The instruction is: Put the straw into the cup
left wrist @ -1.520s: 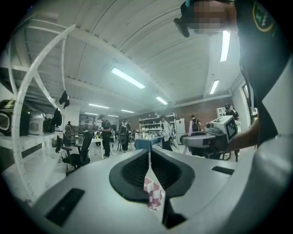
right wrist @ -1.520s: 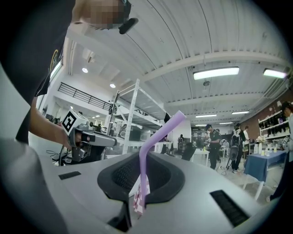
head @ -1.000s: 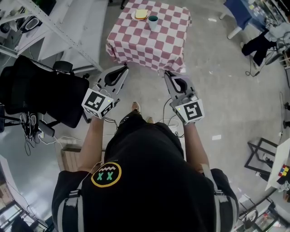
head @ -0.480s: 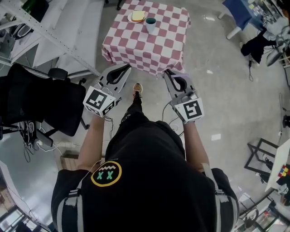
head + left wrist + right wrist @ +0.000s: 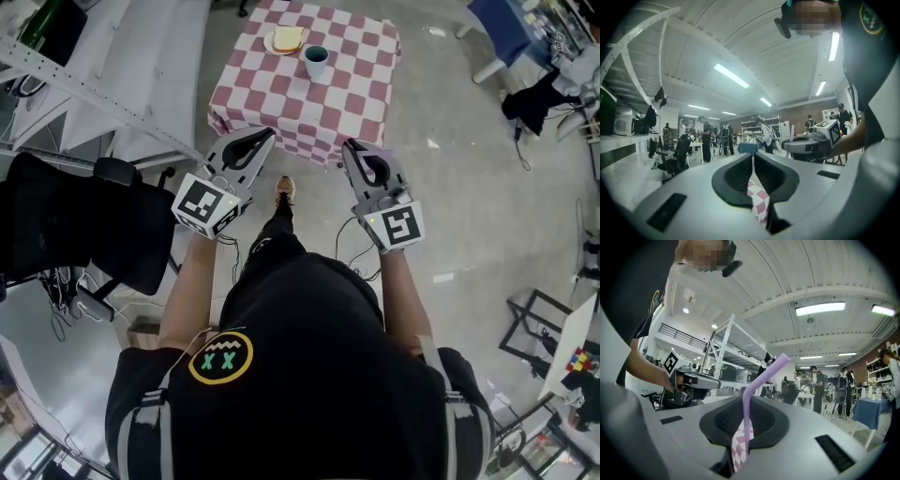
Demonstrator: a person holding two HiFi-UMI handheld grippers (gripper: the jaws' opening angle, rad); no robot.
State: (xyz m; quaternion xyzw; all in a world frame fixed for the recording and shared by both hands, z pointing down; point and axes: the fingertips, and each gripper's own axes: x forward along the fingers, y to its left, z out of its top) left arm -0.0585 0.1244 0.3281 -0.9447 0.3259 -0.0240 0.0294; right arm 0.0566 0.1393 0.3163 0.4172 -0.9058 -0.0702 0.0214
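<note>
My right fingers [image 5: 768, 420] are clamped on the purple straw [image 5: 746, 408], bent end up. My left fingers [image 5: 736, 176] are together and empty. The checkered counter [image 5: 309, 108] has drawn closer in the last second. The cup [image 5: 316, 60] sits near its far edge, well apart from the straw, so I'd say I need to walk further in.

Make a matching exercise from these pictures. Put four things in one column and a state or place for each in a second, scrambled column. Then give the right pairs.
Things
1. straw
2. cup
3. left gripper
4. table

States and places
A. jaws together, nothing between them
B. covered with a red-and-white check cloth
C. purple, clamped in the right gripper
D. stands on the cloth beside a plate

Pairs: 1-C, 2-D, 3-A, 4-B
</note>
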